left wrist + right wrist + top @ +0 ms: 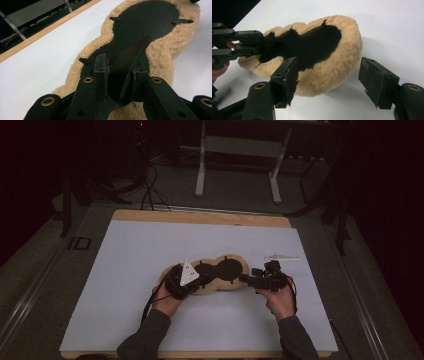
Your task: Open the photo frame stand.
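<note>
A tan fleece pad [216, 290] with a black backing [228, 269] lies backing-up in the middle of the white sheet. My left gripper [199, 276] is at the pad's left end, shut on a raised fold of the black backing [125, 57], which stands between its jaws [120, 68]. In the right gripper view the left gripper [258, 47] holds that same end of the pad [337, 65]. My right gripper [246, 279] is open at the pad's right end. One jaw rests against the fleece rim and the other stands apart over the bare sheet [329, 63].
A white sheet [130, 270] covers a wooden table whose far edge [200, 216] shows. A small pale strip-like object [282, 256] lies right of the pad. A metal stand [240, 150] and cables sit on the dark floor beyond.
</note>
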`<action>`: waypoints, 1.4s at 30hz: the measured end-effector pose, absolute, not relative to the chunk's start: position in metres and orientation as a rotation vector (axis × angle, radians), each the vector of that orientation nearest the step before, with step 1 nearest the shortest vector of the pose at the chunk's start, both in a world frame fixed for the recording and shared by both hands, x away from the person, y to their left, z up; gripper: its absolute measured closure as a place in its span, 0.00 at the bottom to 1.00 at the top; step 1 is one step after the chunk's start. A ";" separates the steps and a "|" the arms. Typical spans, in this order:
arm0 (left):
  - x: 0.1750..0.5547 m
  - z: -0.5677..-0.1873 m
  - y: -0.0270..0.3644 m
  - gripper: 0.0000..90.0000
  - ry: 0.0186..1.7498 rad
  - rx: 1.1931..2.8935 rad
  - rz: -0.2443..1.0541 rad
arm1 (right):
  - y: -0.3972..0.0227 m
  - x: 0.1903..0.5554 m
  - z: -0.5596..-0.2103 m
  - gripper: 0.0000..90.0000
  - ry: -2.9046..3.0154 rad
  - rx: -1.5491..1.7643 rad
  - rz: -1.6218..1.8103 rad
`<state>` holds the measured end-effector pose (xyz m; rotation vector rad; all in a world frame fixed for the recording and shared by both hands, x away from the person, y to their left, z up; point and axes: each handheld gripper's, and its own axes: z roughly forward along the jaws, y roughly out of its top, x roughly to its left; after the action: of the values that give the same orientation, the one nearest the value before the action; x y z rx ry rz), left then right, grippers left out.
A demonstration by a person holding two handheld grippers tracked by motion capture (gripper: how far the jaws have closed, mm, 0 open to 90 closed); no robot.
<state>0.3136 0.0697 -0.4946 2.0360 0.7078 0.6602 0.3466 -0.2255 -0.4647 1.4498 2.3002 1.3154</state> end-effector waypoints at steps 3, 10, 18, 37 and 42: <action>0.313 -0.495 0.072 0.82 0.708 2.025 0.657 | -0.223 0.354 -0.466 0.33 2.319 1.484 1.325; 0.311 -0.496 0.075 0.82 0.701 2.003 0.658 | -0.221 0.365 -0.470 0.31 2.357 1.566 1.389; 0.308 -0.498 0.079 0.83 0.689 1.991 0.660 | -0.225 0.379 -0.479 0.37 2.414 1.709 1.466; 0.293 -0.497 0.096 0.79 0.685 1.902 0.622 | -0.220 0.371 -0.468 0.53 2.443 1.648 1.611; 0.288 -0.494 0.100 0.72 0.712 1.912 0.579 | -0.218 0.369 -0.464 0.56 2.434 1.607 1.620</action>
<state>0.2881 0.1000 -0.4937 1.9121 0.7122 0.5788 0.3693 -0.2178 -0.4639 1.6071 2.4342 1.6204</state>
